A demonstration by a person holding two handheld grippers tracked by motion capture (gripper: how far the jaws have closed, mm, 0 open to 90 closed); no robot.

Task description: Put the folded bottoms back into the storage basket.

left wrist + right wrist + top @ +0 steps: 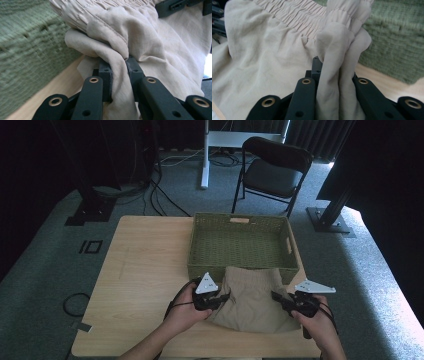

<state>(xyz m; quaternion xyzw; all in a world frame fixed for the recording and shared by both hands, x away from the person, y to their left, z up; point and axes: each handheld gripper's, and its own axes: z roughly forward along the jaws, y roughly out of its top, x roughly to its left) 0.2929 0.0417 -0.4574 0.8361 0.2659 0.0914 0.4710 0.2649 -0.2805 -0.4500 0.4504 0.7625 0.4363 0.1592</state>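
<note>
High view, no readable writing, tools (226,296) (278,298) pinching beige shorts (252,301)

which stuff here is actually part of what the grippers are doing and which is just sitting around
Part of the job:
- beige shorts, pinched at each side
- left gripper
- right gripper
- green woven basket, probably where the shorts go; it stands just beyond them on the wooden table

Just lying about:
- black folding chair
- cables on the carpet
- white desk leg
</note>
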